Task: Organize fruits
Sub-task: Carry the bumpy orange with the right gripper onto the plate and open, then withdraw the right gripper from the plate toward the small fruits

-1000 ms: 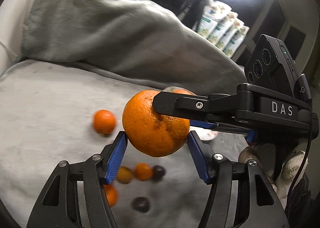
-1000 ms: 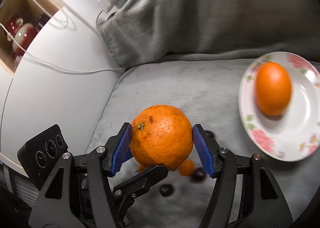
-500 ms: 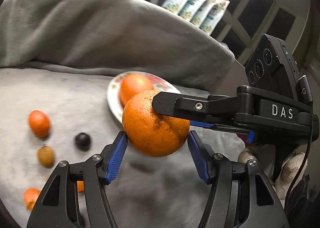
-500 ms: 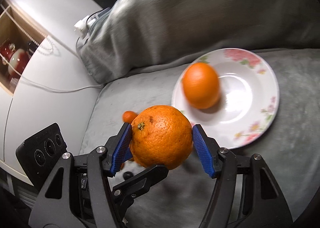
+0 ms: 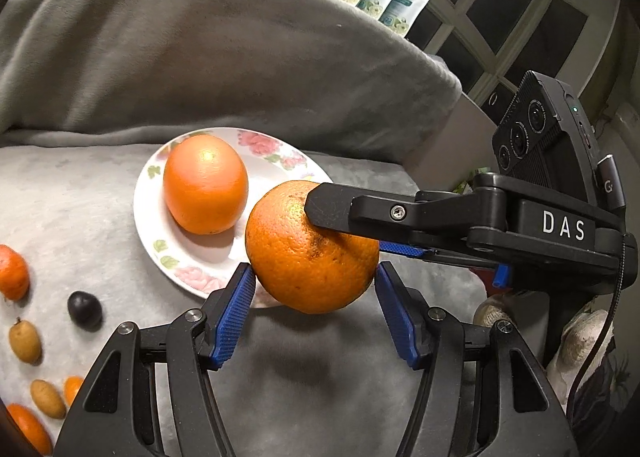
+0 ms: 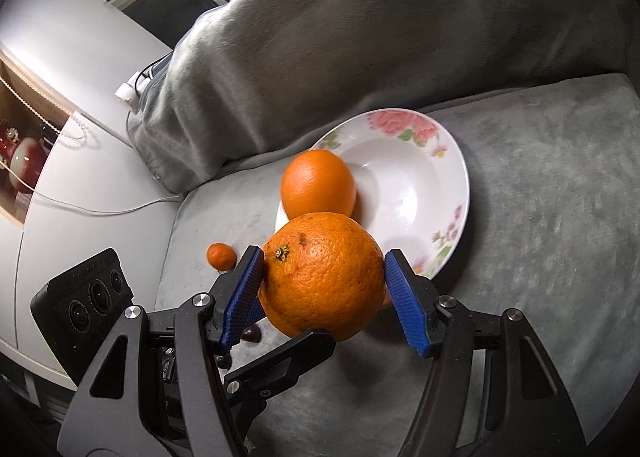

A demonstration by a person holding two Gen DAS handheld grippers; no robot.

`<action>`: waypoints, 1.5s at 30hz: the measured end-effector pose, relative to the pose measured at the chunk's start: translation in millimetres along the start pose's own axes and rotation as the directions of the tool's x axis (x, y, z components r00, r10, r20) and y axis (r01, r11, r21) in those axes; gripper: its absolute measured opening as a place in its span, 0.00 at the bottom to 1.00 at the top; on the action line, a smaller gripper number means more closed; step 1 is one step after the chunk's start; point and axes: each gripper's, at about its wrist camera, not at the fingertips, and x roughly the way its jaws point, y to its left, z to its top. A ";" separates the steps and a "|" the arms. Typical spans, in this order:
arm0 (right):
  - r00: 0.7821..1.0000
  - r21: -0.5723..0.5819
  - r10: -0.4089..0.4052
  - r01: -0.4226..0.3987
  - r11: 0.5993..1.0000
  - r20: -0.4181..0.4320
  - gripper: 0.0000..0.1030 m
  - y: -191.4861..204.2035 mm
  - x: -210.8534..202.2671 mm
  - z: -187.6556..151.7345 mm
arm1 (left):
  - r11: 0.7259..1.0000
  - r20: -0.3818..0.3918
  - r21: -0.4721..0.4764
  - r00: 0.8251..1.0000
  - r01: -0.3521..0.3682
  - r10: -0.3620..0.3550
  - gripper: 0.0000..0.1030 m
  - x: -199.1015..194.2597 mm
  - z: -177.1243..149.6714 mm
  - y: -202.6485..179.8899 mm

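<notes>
The plate (image 5: 256, 153) is now closer to both tools than a moment ago, and its smooth orange (image 5: 205, 184) looks bigger. The plate sits on the grey cushion (image 6: 540, 217), near the back edge by the big grey blanket (image 5: 180, 49). The bumpy orange (image 5: 312, 247) is up in the air over the plate's near rim. The left tool (image 5: 314, 311) and the right tool (image 6: 324, 299) are both clamped on it, blue pads touching its sides. Small fruits (image 5: 82, 309) lie by the cushion's left edge. The right half of the plate is bare.
</notes>
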 end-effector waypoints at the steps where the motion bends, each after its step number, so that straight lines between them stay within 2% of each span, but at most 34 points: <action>1: 1.000 -0.002 -0.004 0.004 1.000 0.005 0.64 -1.0 0.2 1.2 | 1.000 -0.005 0.002 1.000 -0.009 0.009 0.60 2.2 0.4 -0.1; 2: 1.000 -0.011 -0.009 0.010 1.000 0.028 0.64 -1.1 -2.9 2.9 | 1.000 -0.006 0.008 1.000 -0.020 0.020 0.57 3.5 0.4 -0.3; 5: 0.995 -0.033 -0.040 0.043 0.999 0.095 0.64 1.5 -16.6 8.2 | 1.000 0.012 0.018 1.000 -0.024 0.023 0.56 0.0 2.3 -2.0; 10: 0.987 -0.019 -0.044 0.048 0.999 0.154 0.64 -1.7 -34.5 14.8 | 0.999 0.031 0.028 0.999 -0.034 0.033 0.56 -9.5 3.1 -1.1; 17: 0.978 -0.002 -0.061 0.063 0.998 0.200 0.74 -4.9 -47.5 8.9 | 0.999 0.034 0.022 0.998 -0.045 0.044 0.56 -17.7 0.8 4.0; 25: 0.961 -0.060 -0.130 0.149 0.987 0.246 0.75 7.0 -59.4 -0.7 | 0.998 0.051 0.031 0.998 -0.050 0.048 0.61 -29.0 -0.4 3.2; 28: 0.948 -0.092 -0.157 0.189 0.978 0.277 0.75 16.0 -63.3 -7.8 | 0.998 0.062 0.033 0.997 -0.048 0.046 0.62 -35.5 -1.7 4.5; 35: 0.934 -0.157 -0.145 0.205 0.966 0.327 0.79 35.3 -66.7 -31.6 | 0.997 0.100 0.041 0.993 -0.063 0.058 0.64 -61.3 -9.3 14.1; 38: 0.933 -0.183 -0.143 0.212 0.960 0.329 0.80 42.4 -63.8 -43.1 | 0.995 0.115 0.032 0.989 -0.094 0.089 0.64 -78.6 -12.8 28.4; 40: 0.936 -0.201 -0.144 0.216 0.956 0.323 0.86 46.6 -61.2 -50.2 | 0.993 0.120 0.022 0.986 -0.116 0.112 0.64 -90.9 -17.0 40.1; 45: 0.950 -0.237 -0.118 0.191 0.953 0.289 0.86 55.9 -52.7 -61.6 | 0.980 0.143 -0.010 0.970 -0.199 0.198 0.64 -125.2 -33.3 72.7</action>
